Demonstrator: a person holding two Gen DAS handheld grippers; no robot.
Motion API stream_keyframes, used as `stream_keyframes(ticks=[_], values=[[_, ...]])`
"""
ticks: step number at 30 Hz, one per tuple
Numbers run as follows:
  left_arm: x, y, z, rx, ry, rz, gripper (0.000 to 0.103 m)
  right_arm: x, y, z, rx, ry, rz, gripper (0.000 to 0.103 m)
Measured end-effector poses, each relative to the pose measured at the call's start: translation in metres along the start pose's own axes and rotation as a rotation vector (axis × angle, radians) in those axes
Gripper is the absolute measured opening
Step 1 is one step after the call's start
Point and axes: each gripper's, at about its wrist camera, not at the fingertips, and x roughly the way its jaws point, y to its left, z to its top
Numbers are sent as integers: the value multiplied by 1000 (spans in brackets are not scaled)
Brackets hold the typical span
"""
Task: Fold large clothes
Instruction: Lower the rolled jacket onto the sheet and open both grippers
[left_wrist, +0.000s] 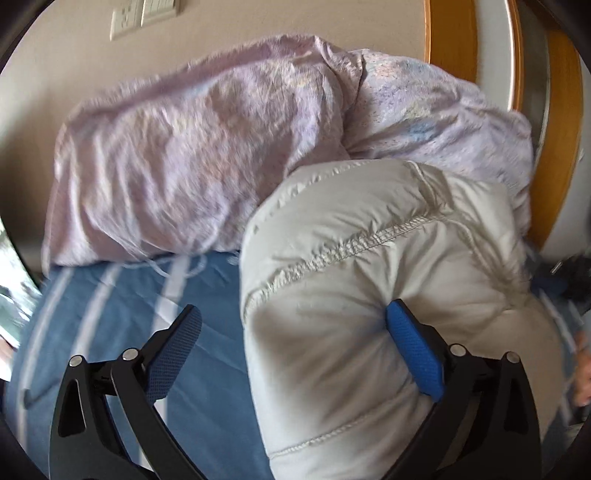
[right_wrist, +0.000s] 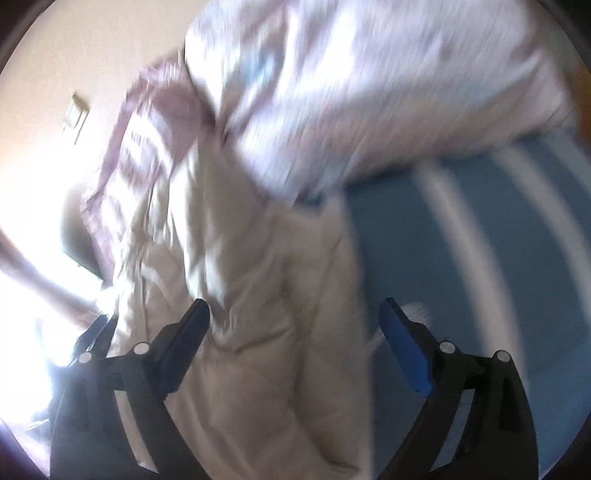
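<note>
A puffy off-white quilted jacket (left_wrist: 369, 280) lies bunched on the blue striped bed sheet (left_wrist: 122, 314). My left gripper (left_wrist: 291, 332) is open; its right finger (left_wrist: 413, 350) presses against the jacket's side and its left finger (left_wrist: 177, 350) hangs over the sheet. In the blurred right wrist view the jacket (right_wrist: 258, 350) runs between the fingers of my right gripper (right_wrist: 295, 332), which is open just above it. The blue sheet (right_wrist: 480, 258) shows to the right.
A lilac crumpled quilt (left_wrist: 207, 147) is heaped behind the jacket against the beige wall (left_wrist: 55, 74); it also fills the top of the right wrist view (right_wrist: 369, 92). A wooden bed frame (left_wrist: 561, 129) stands at the right. Wall sockets (left_wrist: 144, 14) sit up high.
</note>
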Motion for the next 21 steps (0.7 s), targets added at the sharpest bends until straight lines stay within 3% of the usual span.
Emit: stream_keyframes(ticks=[3,8,11,13,21], values=[[-3,0,2,-2,6,22,102,-26,23,0,-79,-95,-24,92],[-9,-1,5,-2,11,48,102,-28,77,-14,-252,-116,-13,80],[-13,-5,5,16,3,62,102,-17,92,-16,-238,-95,21,67],[-14,-7,5,21,0,63,102,-9,98,-14,-223,-86,32,64],[-8,-15,3,1,-17,34,102,33,84,-1,-177,-61,-23,62]])
